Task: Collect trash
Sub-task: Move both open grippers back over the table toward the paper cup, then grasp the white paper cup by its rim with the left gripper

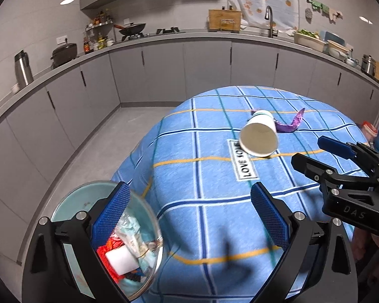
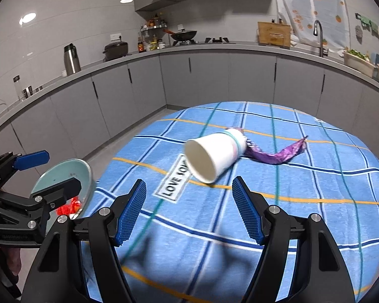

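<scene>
A white paper cup (image 1: 259, 134) lies on its side on the blue checked tablecloth (image 1: 214, 217), mouth toward me; it also shows in the right wrist view (image 2: 214, 155). A purple wrapper (image 1: 291, 123) lies just behind it, also in the right wrist view (image 2: 278, 154). My left gripper (image 1: 189, 217) is open at the table's left edge, its left finger over a glass bin (image 1: 139, 229) holding wrappers. My right gripper (image 2: 189, 209) is open and empty, a little short of the cup; it also shows in the left wrist view (image 1: 313, 154).
A grey kitchen counter (image 2: 214, 46) with wok, kettle, sink and bowls runs around the back. Grey floor (image 1: 101, 151) lies left of the table. A "LOVE LOVE" label (image 2: 176, 180) is on the cloth.
</scene>
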`<control>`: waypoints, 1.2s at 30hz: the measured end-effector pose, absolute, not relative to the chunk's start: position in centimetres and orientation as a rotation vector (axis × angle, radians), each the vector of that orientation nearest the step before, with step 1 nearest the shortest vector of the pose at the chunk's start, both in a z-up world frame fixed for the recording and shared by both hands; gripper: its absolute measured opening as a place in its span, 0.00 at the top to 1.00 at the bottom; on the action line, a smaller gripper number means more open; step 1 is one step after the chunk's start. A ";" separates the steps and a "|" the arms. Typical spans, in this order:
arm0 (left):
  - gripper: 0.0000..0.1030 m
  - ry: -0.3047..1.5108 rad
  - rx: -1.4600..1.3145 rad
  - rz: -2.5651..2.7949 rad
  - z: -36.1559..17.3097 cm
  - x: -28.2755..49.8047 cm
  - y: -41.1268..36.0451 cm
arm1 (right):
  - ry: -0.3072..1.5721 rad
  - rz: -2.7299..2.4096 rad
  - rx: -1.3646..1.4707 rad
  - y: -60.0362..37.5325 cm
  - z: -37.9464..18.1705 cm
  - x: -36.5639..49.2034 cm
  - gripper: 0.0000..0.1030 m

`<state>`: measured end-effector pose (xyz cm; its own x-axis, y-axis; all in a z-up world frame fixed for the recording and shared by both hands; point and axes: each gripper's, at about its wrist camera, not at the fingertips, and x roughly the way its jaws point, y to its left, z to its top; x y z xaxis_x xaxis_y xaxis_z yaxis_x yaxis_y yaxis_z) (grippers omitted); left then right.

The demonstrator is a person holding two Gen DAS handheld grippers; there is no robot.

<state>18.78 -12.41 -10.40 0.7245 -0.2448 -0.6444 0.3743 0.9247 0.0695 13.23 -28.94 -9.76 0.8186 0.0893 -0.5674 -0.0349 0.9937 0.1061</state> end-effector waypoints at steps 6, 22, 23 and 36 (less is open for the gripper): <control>0.08 0.675 0.230 -0.396 -10.4 20.2 -15.6 | 0.619 -0.018 0.101 -32.2 -10.1 13.5 0.32; 0.12 0.692 0.285 -0.494 -13.1 24.6 -25.4 | 0.631 -0.146 0.141 -39.8 -10.9 14.3 0.31; 0.18 0.698 0.288 -0.501 -13.4 24.7 -25.9 | 0.633 -0.149 0.142 -40.0 -11.0 14.4 0.31; 0.96 0.760 0.256 -0.576 -15.2 25.6 -28.3 | 0.673 -0.168 0.105 -41.5 -11.4 18.3 0.31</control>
<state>25.61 -28.25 -15.23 0.5814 -0.3970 -0.7102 0.5763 0.8171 0.0151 18.27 -41.49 -11.41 0.7691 -0.1209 -0.6276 0.1886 0.9811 0.0422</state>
